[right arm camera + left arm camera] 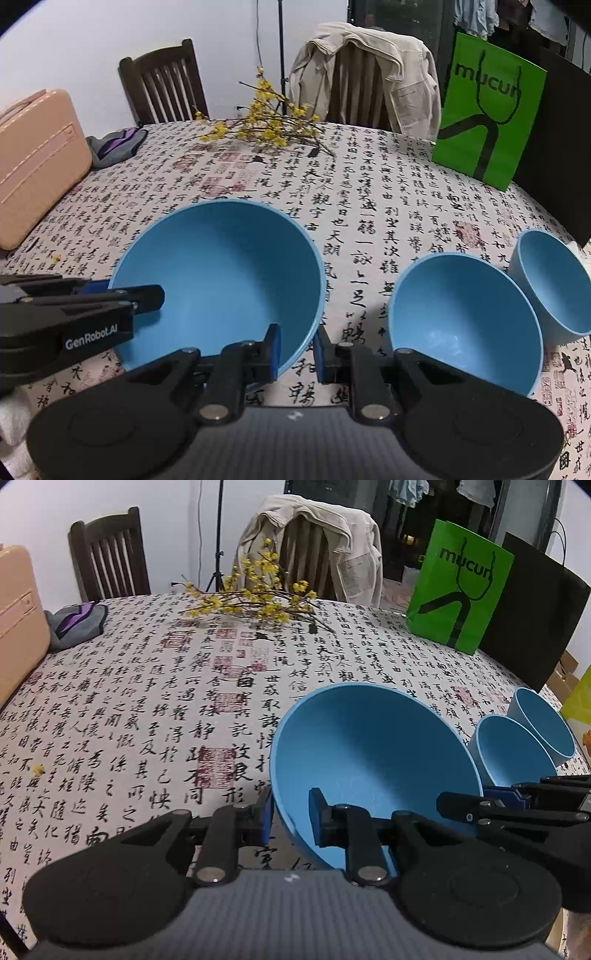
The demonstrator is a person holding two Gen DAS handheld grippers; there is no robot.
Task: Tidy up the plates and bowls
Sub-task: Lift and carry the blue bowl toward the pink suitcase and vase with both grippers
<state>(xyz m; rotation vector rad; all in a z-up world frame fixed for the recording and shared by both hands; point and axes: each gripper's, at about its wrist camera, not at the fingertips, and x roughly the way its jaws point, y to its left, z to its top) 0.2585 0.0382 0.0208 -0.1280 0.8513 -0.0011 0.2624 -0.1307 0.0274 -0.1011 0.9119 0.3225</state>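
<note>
Both grippers, left point(291, 818) and right point(297, 350), pinch the large blue bowl's point(221, 266) rim; lift evenly, keeping it level toward the medium bowl point(461, 314).

White wall point(92, 33); two dark wooden chairs point(164, 83); round table point(388, 177) in calligraphy cloth.

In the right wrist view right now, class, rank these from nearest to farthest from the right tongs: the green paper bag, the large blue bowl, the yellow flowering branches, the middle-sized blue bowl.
1. Large blue bowl: its rim sits between the right tongs.
2. Middle-sized blue bowl: just to the right.
3. Yellow flowering branches: far table centre.
4. Green paper bag: far right, upright; its order with the branches is close.
</note>
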